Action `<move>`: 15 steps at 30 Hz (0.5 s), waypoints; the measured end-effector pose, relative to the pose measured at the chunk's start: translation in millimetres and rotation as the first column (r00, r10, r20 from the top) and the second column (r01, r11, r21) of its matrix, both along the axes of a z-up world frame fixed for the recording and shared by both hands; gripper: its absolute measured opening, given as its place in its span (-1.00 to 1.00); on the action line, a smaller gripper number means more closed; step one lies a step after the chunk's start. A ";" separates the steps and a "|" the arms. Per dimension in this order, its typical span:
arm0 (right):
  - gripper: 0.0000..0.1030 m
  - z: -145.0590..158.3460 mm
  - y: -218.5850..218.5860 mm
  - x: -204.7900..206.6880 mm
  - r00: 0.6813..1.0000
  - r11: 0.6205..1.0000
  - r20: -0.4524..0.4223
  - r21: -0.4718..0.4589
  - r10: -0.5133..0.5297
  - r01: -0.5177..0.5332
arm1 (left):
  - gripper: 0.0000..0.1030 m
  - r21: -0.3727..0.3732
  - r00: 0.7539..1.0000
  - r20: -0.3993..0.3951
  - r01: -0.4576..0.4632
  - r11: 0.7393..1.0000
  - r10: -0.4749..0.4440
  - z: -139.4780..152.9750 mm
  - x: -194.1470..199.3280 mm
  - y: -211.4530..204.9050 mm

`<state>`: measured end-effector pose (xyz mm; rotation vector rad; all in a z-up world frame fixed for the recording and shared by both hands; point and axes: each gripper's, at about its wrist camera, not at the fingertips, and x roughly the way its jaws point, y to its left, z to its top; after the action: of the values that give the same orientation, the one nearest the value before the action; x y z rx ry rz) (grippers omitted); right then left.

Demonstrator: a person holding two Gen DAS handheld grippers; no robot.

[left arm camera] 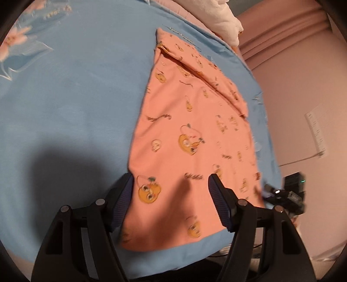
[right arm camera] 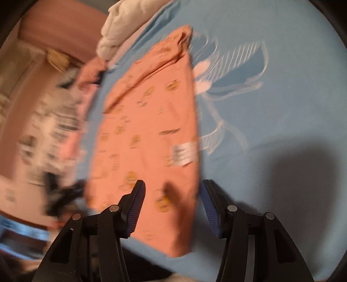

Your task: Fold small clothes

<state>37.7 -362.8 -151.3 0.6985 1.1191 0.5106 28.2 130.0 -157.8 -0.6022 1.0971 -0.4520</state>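
Note:
A small orange garment (left arm camera: 190,134) with yellow cartoon prints lies spread flat on the light blue bedsheet (left arm camera: 76,97). Its far end has a folded-over flap. My left gripper (left arm camera: 171,180) is open and empty, hovering over the garment's near end. In the right wrist view the same garment (right arm camera: 149,121) lies lengthwise with a white care label (right arm camera: 183,154) showing near its right edge. My right gripper (right arm camera: 171,188) is open and empty above the garment's near end. This view is motion-blurred.
White bedding (left arm camera: 223,19) is bunched at the far end of the bed and also shows in the right wrist view (right arm camera: 123,28). The bed's edge runs beside the garment, with a pink wall (left arm camera: 303,97) and dark devices (left arm camera: 290,191) beyond. Blurred clutter (right arm camera: 49,134) lies off the bed.

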 end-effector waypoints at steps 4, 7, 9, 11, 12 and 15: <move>0.01 -11.9 1.6 11.4 1.000 0.998 -0.014 0.068 0.019 -0.018 | 0.33 -0.146 0.999 -0.040 0.029 0.989 -0.035 -7.7 16.5 1.9; -0.19 -16.9 6.3 21.8 0.999 0.996 -0.025 0.090 0.031 -0.029 | 0.32 -0.200 0.997 -0.055 0.040 0.979 -0.052 -8.0 30.4 0.4; -0.40 -23.5 14.8 34.9 0.999 0.995 -0.032 0.093 0.044 -0.041 | 0.31 -0.196 0.996 -0.054 0.055 0.979 -0.066 -6.9 38.7 -6.1; -0.55 -20.9 12.6 33.4 0.998 0.993 -0.037 0.106 0.051 -0.047 | 0.31 -0.196 0.996 -0.049 0.064 0.979 -0.075 -5.5 42.8 -6.0; -0.57 -21.4 15.6 37.4 0.998 0.992 -0.036 0.119 0.056 -0.051 | 0.30 -0.202 0.996 -0.049 0.064 0.977 -0.076 -5.5 45.4 -7.4; -0.58 -16.9 17.8 41.1 0.997 0.991 -0.025 0.118 0.069 -0.065 | 0.27 -0.217 0.996 -0.051 0.055 0.975 -0.068 -6.6 47.3 -6.9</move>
<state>78.8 -345.0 -168.2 0.7743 1.1495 0.6293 75.5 123.1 -164.4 -0.7781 1.1328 -0.6159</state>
